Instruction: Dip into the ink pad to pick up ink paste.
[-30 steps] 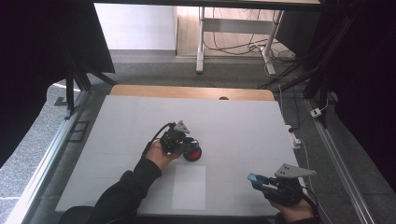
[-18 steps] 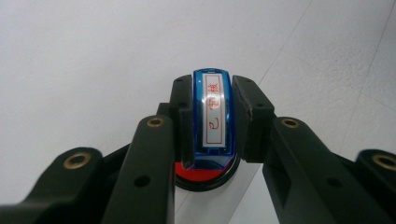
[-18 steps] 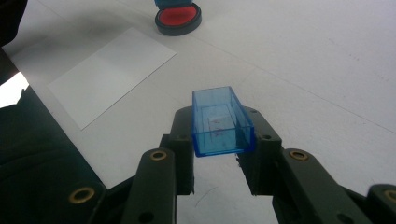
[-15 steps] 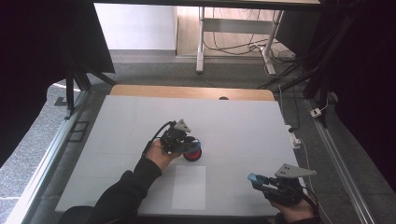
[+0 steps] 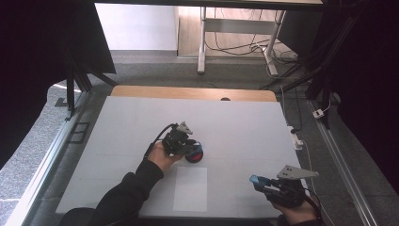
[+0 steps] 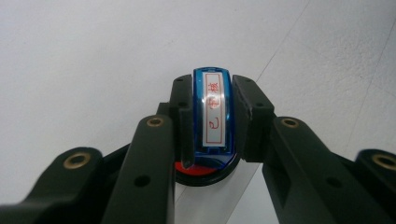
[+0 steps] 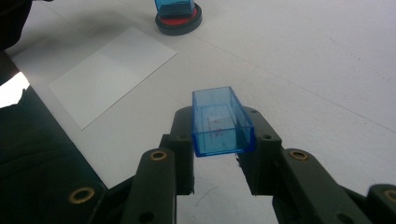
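My left gripper (image 6: 214, 100) is shut on a blue stamp (image 6: 213, 116) with a white label and red characters. The stamp stands on a round ink pad (image 6: 201, 171), red inside a black rim, and whether it presses into the pad I cannot tell. In the high view this left gripper (image 5: 187, 144) sits mid-table over the ink pad (image 5: 195, 155). My right gripper (image 7: 218, 135) is shut on a clear blue stamp cap (image 7: 221, 122), open end toward the camera. It hovers near the table's front right, where the right gripper (image 5: 258, 181) holds the cap (image 5: 254, 179).
A white sheet of paper (image 5: 190, 189) lies flat near the front edge, between the two hands, also in the right gripper view as the paper (image 7: 111, 73). The white tabletop (image 5: 235, 127) ends at a wooden strip at the back. Black frames and cables surround the table.
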Available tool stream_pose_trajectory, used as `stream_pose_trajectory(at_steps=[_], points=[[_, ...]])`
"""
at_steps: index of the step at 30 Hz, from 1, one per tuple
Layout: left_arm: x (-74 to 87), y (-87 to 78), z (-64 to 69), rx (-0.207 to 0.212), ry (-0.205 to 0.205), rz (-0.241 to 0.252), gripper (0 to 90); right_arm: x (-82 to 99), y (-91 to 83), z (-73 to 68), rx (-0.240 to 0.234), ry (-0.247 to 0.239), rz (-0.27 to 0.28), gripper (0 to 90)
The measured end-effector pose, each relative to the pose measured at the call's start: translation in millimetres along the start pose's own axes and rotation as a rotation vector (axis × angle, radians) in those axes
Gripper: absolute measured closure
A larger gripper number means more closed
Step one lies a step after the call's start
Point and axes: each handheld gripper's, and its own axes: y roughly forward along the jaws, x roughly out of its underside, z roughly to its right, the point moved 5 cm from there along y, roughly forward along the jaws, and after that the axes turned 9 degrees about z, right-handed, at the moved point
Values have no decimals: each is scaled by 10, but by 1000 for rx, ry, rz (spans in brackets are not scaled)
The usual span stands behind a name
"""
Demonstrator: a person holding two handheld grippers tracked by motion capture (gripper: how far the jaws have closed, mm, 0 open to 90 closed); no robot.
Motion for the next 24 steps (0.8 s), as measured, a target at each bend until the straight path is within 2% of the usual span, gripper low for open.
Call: stream_pose_trajectory(at_steps=[11, 14, 17, 24], points=[[6, 15, 101, -55, 68, -5, 715, 2, 5, -4, -1, -6, -6, 686], [11, 20, 116, -60, 72, 0, 714, 3, 5, -5, 1, -10, -10, 686], [16, 21, 98, -51, 56, 4, 713, 3, 7, -7, 0, -9, -7, 686], [40, 10, -13, 5, -26, 28, 713, 2, 7, -7, 0, -9, -7, 686]])
